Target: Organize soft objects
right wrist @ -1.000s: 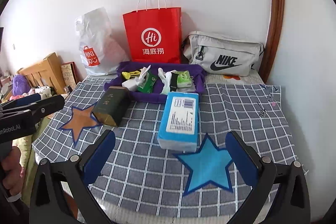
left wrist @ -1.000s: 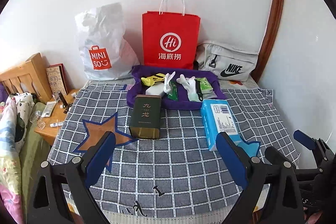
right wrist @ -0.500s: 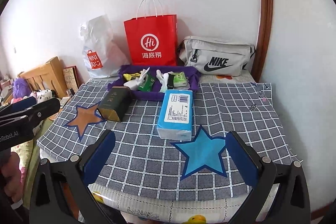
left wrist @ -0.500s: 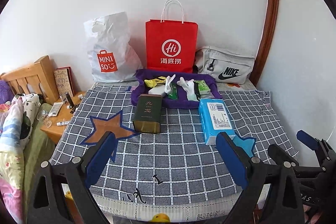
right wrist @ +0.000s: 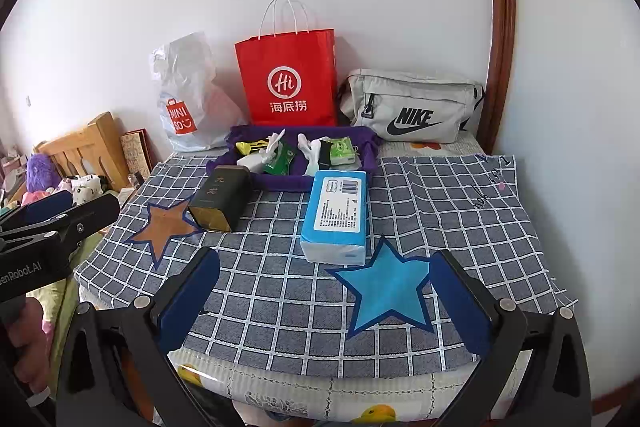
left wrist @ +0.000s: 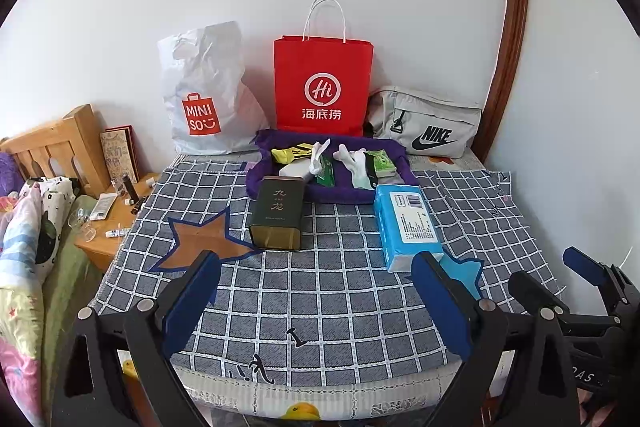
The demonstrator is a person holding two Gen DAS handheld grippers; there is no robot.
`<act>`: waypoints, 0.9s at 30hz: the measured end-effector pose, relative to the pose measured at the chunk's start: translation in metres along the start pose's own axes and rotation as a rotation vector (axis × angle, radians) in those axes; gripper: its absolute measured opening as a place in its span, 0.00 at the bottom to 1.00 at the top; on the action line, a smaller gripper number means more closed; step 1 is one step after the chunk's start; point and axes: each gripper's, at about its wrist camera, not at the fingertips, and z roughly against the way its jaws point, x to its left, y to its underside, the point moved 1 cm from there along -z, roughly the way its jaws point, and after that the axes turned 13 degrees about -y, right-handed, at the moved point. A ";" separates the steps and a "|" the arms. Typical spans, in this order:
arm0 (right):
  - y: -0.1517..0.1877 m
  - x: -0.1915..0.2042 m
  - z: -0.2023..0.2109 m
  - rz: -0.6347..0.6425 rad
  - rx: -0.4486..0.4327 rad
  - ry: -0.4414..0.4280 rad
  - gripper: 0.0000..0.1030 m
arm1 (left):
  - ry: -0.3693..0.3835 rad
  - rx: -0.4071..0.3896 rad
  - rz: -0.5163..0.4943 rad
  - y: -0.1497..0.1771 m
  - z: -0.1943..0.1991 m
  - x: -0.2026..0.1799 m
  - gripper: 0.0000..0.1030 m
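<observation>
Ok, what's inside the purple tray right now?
In the purple tray: a yellow sock, white gloves, a white packet, a dark green packet and a light green tissue pack. Anything beneath them is covered.

Both claws farther from tray (left wrist: 256,183)

Woven checked cloth (left wrist: 340,291); glossy tin (left wrist: 276,213); matt paper bag (left wrist: 322,83).

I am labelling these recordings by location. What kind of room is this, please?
Most likely a bedroom at home: a wooden headboard with patterned bedding beside it, a small bedside table, and shopping bags against the wall.
</observation>
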 end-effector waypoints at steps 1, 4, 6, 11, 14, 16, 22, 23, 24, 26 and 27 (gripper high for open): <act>0.000 0.000 0.000 0.000 0.000 0.000 1.00 | -0.001 0.001 0.000 0.000 0.000 0.000 0.94; 0.001 0.000 0.001 0.001 -0.001 0.001 1.00 | -0.004 0.003 0.002 0.000 -0.001 0.002 0.94; 0.001 0.000 0.001 0.002 -0.001 0.000 1.00 | -0.004 0.004 0.000 0.000 -0.001 0.002 0.94; 0.001 0.000 0.002 0.001 0.000 -0.001 1.00 | -0.008 0.002 0.000 0.000 -0.001 0.002 0.94; 0.001 0.000 0.002 0.000 -0.001 0.000 1.00 | -0.008 0.002 0.000 0.000 -0.001 0.002 0.94; 0.001 0.000 0.002 0.000 -0.003 -0.001 1.00 | -0.007 0.002 -0.002 0.000 -0.001 0.002 0.94; 0.001 0.001 0.001 -0.001 -0.003 -0.002 1.00 | -0.008 0.003 0.000 0.000 -0.001 0.002 0.94; 0.001 0.001 0.001 0.000 -0.003 -0.001 1.00 | -0.007 0.005 0.000 0.000 -0.001 0.002 0.94; 0.001 0.001 0.001 -0.001 -0.002 0.000 1.00 | -0.006 0.005 0.001 0.000 0.000 0.002 0.94; 0.001 0.001 0.001 -0.002 -0.003 -0.001 1.00 | -0.003 0.005 0.003 0.001 0.000 0.002 0.94; 0.001 0.001 0.001 -0.002 -0.003 -0.002 1.00 | -0.004 0.004 0.002 0.000 0.000 0.002 0.94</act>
